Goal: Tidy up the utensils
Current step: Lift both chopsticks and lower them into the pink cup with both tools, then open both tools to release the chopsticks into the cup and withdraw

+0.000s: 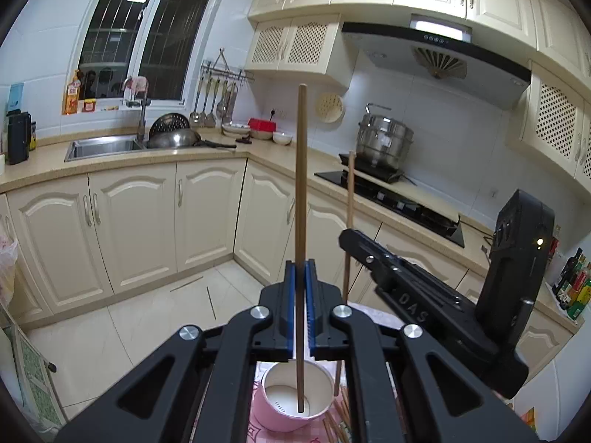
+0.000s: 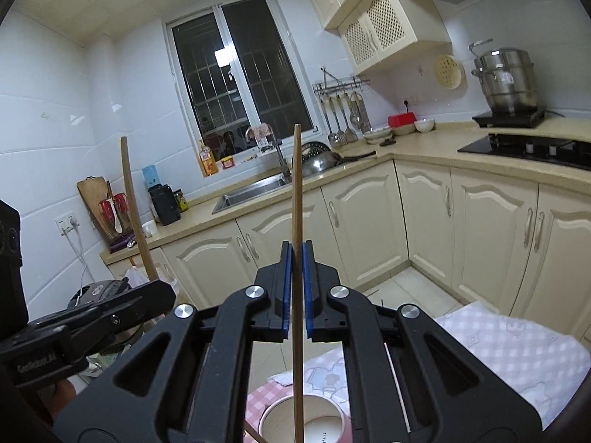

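Note:
My left gripper (image 1: 301,269) is shut on a wooden chopstick (image 1: 301,184) held upright, its lower end inside a pink cup (image 1: 295,400) with a white inside. My right gripper (image 2: 296,254) is shut on a second upright chopstick (image 2: 296,192), whose lower end hangs over the same cup (image 2: 306,421). The right gripper shows in the left wrist view (image 1: 347,238) to the right of the left one, with its chopstick (image 1: 349,192). The left gripper (image 2: 162,291) and its chopstick (image 2: 135,206) show at the left of the right wrist view. Several more chopsticks (image 1: 338,421) lie beside the cup.
The cup stands on a table with a pink checked cloth (image 2: 517,347). Cream cabinets (image 1: 129,221) run around the room under a counter with a sink (image 1: 103,147), a stove (image 1: 402,203) and a steel pot (image 1: 384,144). Bottles (image 1: 572,284) stand at the far right.

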`<state>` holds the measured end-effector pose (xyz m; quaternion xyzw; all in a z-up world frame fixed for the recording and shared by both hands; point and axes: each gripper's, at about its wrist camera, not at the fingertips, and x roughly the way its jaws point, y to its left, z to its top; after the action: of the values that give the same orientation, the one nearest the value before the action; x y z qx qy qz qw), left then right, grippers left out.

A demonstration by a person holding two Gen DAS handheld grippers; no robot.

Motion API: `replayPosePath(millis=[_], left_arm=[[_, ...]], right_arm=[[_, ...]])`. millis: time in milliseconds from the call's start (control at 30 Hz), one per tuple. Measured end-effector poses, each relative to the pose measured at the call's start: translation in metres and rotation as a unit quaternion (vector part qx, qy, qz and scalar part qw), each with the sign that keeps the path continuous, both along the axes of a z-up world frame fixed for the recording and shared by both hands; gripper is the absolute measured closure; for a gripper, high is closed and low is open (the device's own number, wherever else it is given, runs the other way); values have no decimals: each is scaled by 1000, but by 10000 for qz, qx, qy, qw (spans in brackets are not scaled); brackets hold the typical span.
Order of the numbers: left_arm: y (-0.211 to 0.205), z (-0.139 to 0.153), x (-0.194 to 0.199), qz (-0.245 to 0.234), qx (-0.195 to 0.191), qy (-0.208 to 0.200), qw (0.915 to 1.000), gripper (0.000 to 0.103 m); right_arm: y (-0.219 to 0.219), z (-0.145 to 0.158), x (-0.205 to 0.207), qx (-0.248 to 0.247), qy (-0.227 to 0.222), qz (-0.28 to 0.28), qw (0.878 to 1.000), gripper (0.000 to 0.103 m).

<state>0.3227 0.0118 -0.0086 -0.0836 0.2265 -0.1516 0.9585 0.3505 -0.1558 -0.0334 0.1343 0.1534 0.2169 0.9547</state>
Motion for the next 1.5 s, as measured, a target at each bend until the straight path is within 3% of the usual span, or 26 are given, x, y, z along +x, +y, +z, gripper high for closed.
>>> replayPosePath(millis=[367,400,433,467,500,533,600,700,733,833,1133,1500], left_arm=[[-2,-48,13,76,80,367,9993,98],[-2,-50,11,75,81,381,9992,97],[-3,-50,10,53,86,396,9992,95],[-3,-50,9,36,103,413,9991,92],[-3,-51,6,42,131,422,9990,79],[-3,-51,4,60,150,411,9990,62],[-3,-49,1,98,166,386,9991,45],[-3,-46,-9,189,256,282,9991,26],[-4,-44,-12,227,300,238,9990,20],[-4,-40,-22,272,373,186,9988,15],[-5,-44,-45,361,638,355,9967,14],[-13,-67,-71,200,965,630,9931,14]], right_arm=[[1,-37,7,-197,597,74,9980,95],[-1,-38,6,-209,654,55,9976,86],[-7,-39,4,-184,720,28,9972,56],[-13,-38,1,-108,735,-10,9972,36],[-19,-38,-2,-46,720,-64,9974,23],[-25,-36,-5,-31,746,-100,9972,23],[-35,-33,-8,22,828,-135,9965,21],[-52,-30,-14,58,1002,-214,9947,7],[-57,-29,-18,34,1050,-256,9941,7],[-71,-28,-28,15,1172,-333,9926,6],[-96,-37,-54,-150,1620,-334,9861,6],[-98,-58,-89,-639,2143,-19,9747,6]])
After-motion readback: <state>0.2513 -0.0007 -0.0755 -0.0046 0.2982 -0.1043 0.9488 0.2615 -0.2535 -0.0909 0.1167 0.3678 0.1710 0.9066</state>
